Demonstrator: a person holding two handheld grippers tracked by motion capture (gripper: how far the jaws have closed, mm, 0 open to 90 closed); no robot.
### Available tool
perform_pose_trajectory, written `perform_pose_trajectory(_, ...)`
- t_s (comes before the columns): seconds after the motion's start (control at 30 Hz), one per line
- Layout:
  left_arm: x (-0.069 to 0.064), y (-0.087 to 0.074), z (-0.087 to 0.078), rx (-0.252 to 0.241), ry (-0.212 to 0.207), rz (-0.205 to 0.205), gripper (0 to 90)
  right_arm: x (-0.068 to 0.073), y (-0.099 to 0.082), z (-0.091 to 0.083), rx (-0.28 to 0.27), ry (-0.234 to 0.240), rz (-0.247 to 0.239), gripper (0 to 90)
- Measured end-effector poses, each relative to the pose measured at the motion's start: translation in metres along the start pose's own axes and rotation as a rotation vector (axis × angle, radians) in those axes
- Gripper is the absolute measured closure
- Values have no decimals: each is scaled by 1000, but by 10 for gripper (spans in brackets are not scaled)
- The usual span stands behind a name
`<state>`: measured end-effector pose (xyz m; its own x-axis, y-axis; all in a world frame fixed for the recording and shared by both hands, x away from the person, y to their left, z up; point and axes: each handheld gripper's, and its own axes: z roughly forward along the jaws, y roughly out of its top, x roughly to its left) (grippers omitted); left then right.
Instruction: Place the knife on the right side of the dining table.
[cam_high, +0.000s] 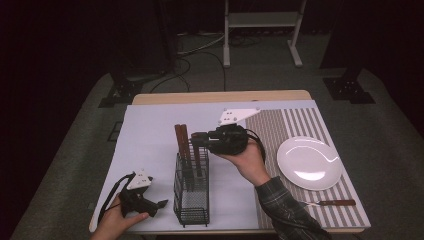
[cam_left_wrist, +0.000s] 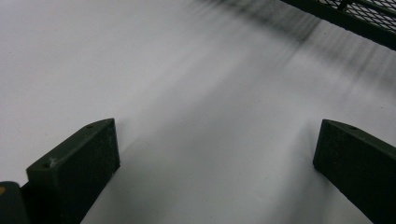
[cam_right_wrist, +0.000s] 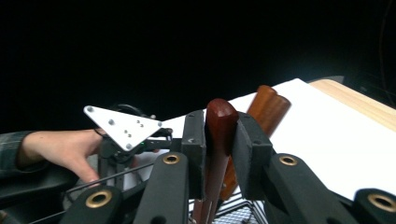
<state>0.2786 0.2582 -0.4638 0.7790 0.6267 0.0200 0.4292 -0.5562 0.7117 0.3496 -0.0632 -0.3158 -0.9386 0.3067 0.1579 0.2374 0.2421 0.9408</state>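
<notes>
A black wire basket (cam_high: 191, 195) stands near the table's front edge, with brown wooden utensil handles rising out of it. My right gripper (cam_high: 199, 140) reaches in from the right above the basket. It is shut on one reddish-brown handle (cam_right_wrist: 220, 114), which is pinched between its pads near the rounded top (cam_right_wrist: 219, 140). Two more handles (cam_high: 181, 139) stand side by side just behind it (cam_right_wrist: 269, 105). My left gripper (cam_high: 159, 205) rests low on the white mat left of the basket. Its jaws stand wide apart with only bare mat between them (cam_left_wrist: 217, 154).
A white plate (cam_high: 309, 162) lies on the striped placemat (cam_high: 280, 125) at the right. A wooden-handled knife (cam_high: 336, 202) lies near the front right corner. The basket's mesh edge (cam_left_wrist: 369, 18) is close ahead of the left gripper. Dark floor surrounds the table.
</notes>
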Motion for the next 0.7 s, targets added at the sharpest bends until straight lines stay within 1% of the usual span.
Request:
perform_pose_trajectory(0.03,0,0,0,0,0,0,0,1,0,0,-1,10,9,760)
perform_pose_trajectory(0.07,0,0,0,0,-1,-1,0,1,0,1,-9,26,18,789)
perform_pose_trajectory(0.27,0,0,0,0,0,0,0,1,1,2,-14,38,26,791)
perform_pose_trajectory(0.37,0,0,0,0,0,0,0,1,2,2,-20,36,24,792)
perform_pose_trajectory(0.43,0,0,0,0,0,0,0,2,4,1,-24,24,16,792)
perform_pose_trajectory(0.5,0,0,0,0,0,0,0,1,6,0,-27,21,13,792)
perform_pose_trajectory(0.7,0,0,0,0,0,0,0,3,16,-6,-53,8,-1,792)
